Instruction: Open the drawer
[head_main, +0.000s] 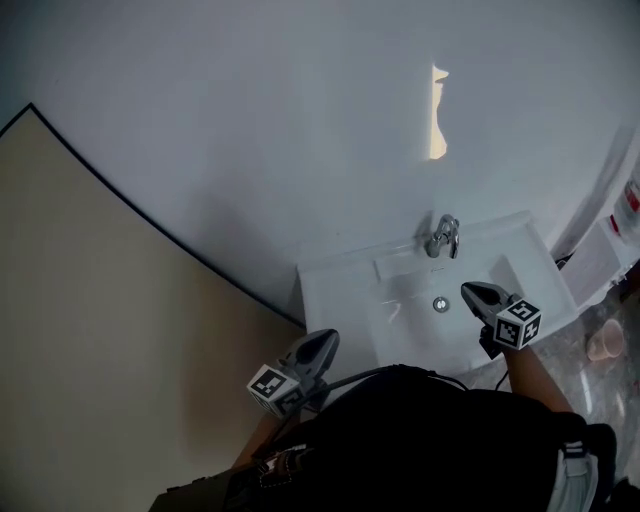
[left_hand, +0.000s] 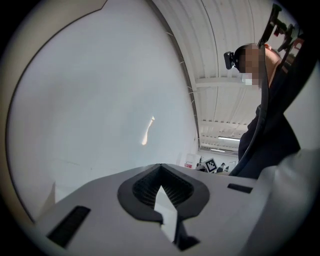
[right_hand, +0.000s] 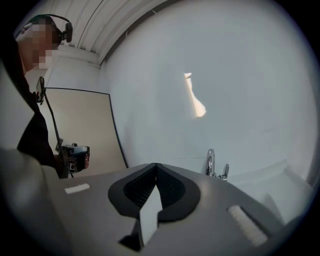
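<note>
No drawer shows in any view; my dark torso covers the space under the white sink (head_main: 340, 285). The sink carries a chrome faucet (head_main: 442, 238) and a round drain (head_main: 440, 304). My right gripper (head_main: 470, 292) hangs over the basin's right side, its jaws shut with nothing between them; in its own view the right gripper (right_hand: 156, 166) points at the faucet (right_hand: 211, 162) and the wall. My left gripper (head_main: 325, 340) sits at the sink's front left corner, jaws together and empty. The left gripper (left_hand: 160, 167) faces the bare white wall.
A white wall (head_main: 250, 120) with a bright patch of light (head_main: 437, 115) rises behind the sink. A beige panel (head_main: 90, 330) with a dark edge stands to the left. At the right lie a white box (head_main: 595, 265) and a pink cup (head_main: 605, 342) on the floor.
</note>
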